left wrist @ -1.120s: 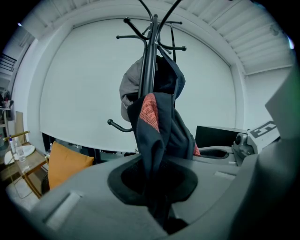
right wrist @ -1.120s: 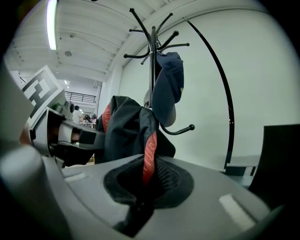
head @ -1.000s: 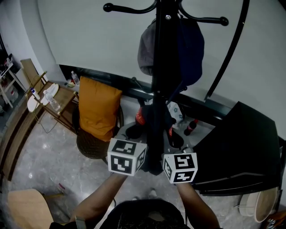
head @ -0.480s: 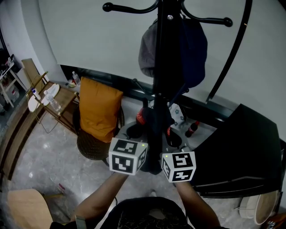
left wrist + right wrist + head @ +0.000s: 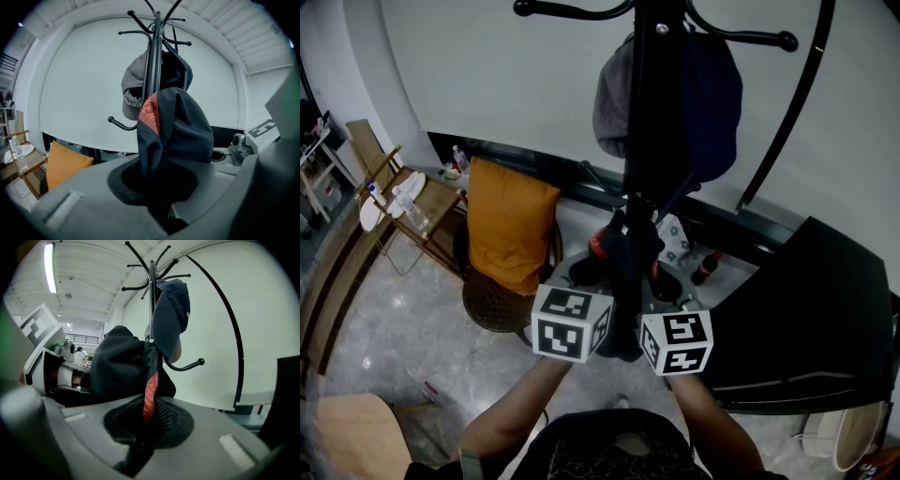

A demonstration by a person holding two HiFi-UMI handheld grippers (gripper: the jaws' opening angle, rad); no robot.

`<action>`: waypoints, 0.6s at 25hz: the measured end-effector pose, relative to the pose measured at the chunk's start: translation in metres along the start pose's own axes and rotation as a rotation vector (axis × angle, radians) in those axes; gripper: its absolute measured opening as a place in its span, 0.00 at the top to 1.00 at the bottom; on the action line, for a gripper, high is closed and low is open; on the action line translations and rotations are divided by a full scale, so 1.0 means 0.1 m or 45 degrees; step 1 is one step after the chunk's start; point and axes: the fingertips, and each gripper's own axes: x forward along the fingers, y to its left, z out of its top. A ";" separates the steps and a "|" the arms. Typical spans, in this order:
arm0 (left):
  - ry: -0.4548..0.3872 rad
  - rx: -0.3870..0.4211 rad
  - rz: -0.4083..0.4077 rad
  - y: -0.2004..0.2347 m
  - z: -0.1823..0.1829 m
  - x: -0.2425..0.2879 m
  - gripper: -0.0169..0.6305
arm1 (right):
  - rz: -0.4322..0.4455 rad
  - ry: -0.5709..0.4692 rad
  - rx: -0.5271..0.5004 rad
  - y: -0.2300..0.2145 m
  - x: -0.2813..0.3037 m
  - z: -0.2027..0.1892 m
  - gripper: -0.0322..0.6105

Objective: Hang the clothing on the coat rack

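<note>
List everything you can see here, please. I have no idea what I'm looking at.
coat rack: one, black, centre
grey cap: one, grey, hanging on the coat rack
navy cap: one, navy, hanging on the coat rack
garment: one, dark with red lining, held up at the rack's pole
cushion: one, orange, left of the rack
side table: one, wooden, far left
curved rod: one, black, right of the rack
left hand-held gripper: one, grey, shut on the garment
right hand-held gripper: one, grey, shut on the garment

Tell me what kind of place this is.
Probably an office or lounge corner: a coat rack with caps, an orange cushion on a chair, a wooden side table with bottles.
</note>
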 end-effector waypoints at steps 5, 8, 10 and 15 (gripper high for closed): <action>0.013 0.000 -0.001 0.01 -0.03 0.02 0.92 | 0.004 0.005 0.011 -0.01 0.04 -0.02 0.90; 0.013 0.001 0.004 0.03 -0.04 0.03 0.92 | 0.005 0.009 0.018 -0.02 0.06 -0.03 0.90; 0.015 0.009 0.008 0.04 -0.04 0.05 0.92 | 0.006 0.012 0.021 -0.02 0.07 -0.05 0.90; 0.034 0.006 0.000 0.02 -0.09 0.08 0.92 | 0.008 0.024 0.032 -0.03 0.08 -0.09 0.90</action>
